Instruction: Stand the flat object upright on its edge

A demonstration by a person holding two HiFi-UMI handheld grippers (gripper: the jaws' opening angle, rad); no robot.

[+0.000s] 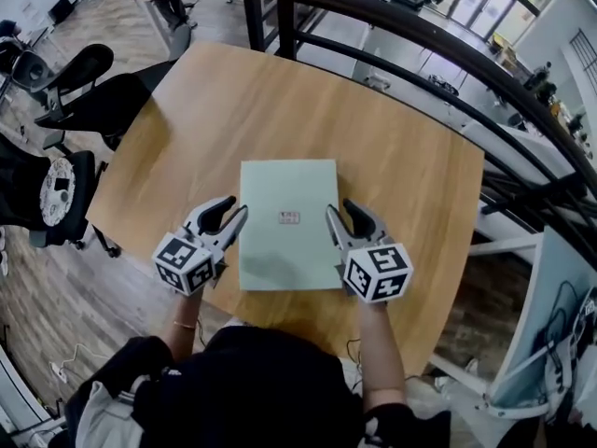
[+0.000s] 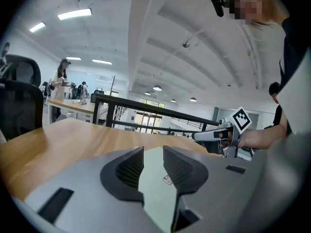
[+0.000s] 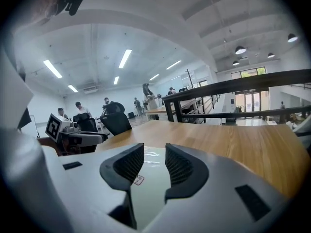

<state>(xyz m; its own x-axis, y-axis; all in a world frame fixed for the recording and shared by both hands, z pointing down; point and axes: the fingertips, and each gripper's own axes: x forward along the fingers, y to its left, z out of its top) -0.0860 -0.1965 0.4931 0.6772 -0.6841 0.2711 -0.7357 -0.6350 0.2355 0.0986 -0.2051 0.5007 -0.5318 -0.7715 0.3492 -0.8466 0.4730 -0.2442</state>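
Pale-green flat board (image 1: pixel 287 250) lies flat on the wooden table (image 1: pixel 392 138), near the person's edge, with a small label (image 1: pixel 289 217) on top. Left gripper (image 1: pixel 237 209) sits just beside its left edge, right gripper (image 1: pixel 337 210) beside its right edge. Both jaw pairs narrowly apart, gripping nothing; board shows through each gap.

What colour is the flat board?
Pale green board, with a small reddish label; clearest in the head view.
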